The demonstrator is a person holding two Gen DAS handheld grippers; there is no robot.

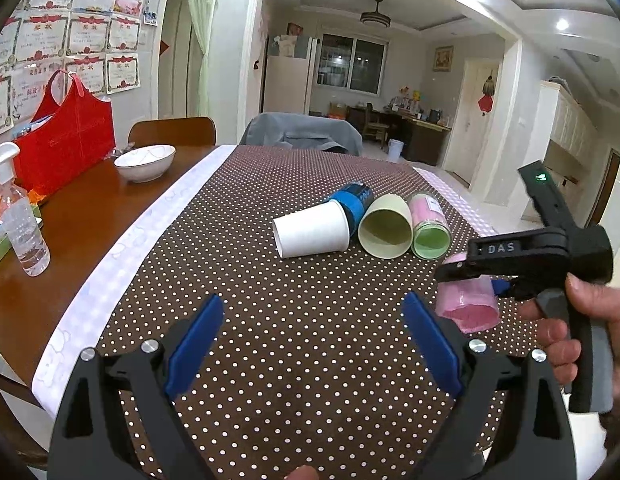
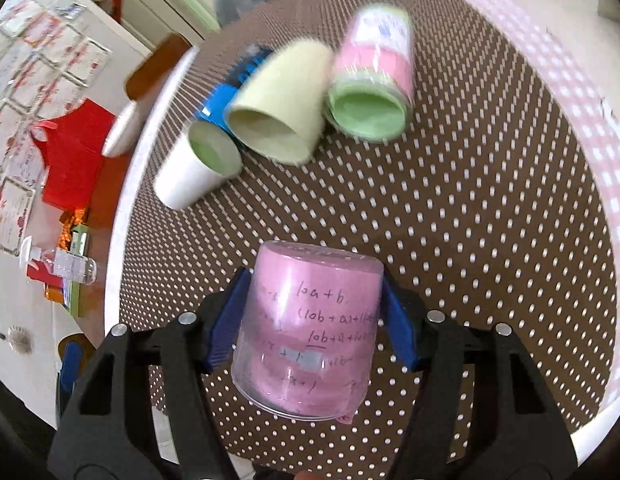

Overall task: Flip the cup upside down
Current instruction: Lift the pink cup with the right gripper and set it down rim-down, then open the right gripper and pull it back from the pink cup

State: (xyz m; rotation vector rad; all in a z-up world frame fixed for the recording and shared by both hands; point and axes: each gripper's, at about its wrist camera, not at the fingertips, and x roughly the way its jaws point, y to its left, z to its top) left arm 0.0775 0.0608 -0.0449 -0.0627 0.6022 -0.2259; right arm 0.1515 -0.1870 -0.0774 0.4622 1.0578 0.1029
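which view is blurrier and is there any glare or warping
Right wrist view: motion blur smears the far cups, like the yellow cup, while the pink cup in the right gripper stays sharp. Left wrist view: crisp, with a bright ceiling light; the fisheye bends the tablecloth edge.

The left gripper [image 1: 314, 344] has a black frame, blue pads [image 1: 196, 346] and silver screws [image 1: 150, 346]. The right gripper [image 2: 310, 320] looks alike; its black body reads "DAS", a green light glows at 1 o'clock, and a bare hand [image 1: 582, 332] wraps its grey handle.
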